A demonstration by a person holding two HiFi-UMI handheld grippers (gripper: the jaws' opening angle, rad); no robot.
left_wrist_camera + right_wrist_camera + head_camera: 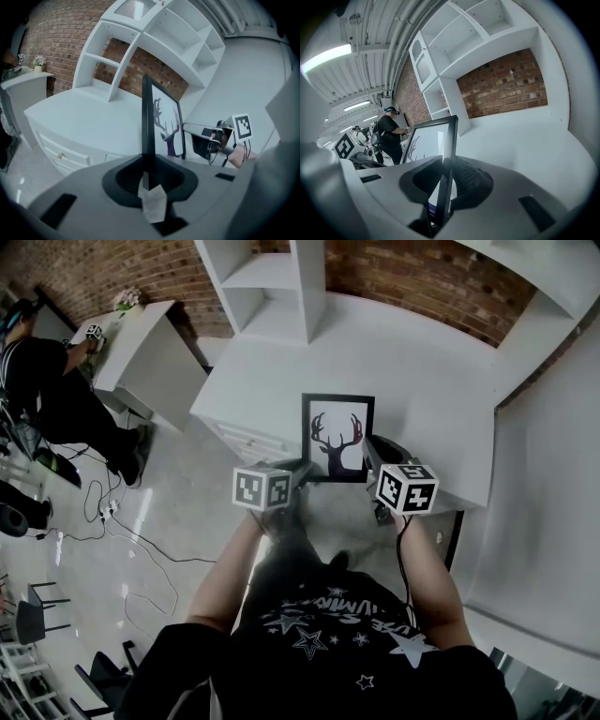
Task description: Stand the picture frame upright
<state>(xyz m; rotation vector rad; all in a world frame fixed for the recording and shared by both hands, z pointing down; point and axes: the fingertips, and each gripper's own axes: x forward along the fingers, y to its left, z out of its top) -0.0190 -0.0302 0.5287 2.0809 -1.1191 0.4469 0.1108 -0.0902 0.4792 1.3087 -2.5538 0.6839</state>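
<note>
While it is gripped at both side edges, the picture frame (337, 437), a black portrait frame with a dark stag silhouette on white, stands near upright over the near edge of the white table (422, 362). Its printed face is turned toward the person and its long axis runs up and down. No view shows whether its lower edge rests on the table top or hangs just above it.

Left gripper (302, 468): jaws narrow, closed low on the frame's left edge. In the left gripper view the black edge rises straight out from between them, with a small pale scrap (152, 204) in the throat below.

Right gripper (372, 457): jaws likewise narrow and clamped on the right edge, which passes down between them in the right gripper view.

Key relation: the frame lies directly ahead of both grippers and between them, each hand equally near, so the pair acts as one clamp across the short axis.

Judged step: settling the frame upright. The task appears close to done, pending a firm footing and release.

Judged risk: no rear stand is visible, so a frame let go too soon may tip.

Surroundings: a white shelf unit (267, 287) farther back on the table, a brick wall (403, 277) behind, and a second person (42, 381) well apart to the left
</note>
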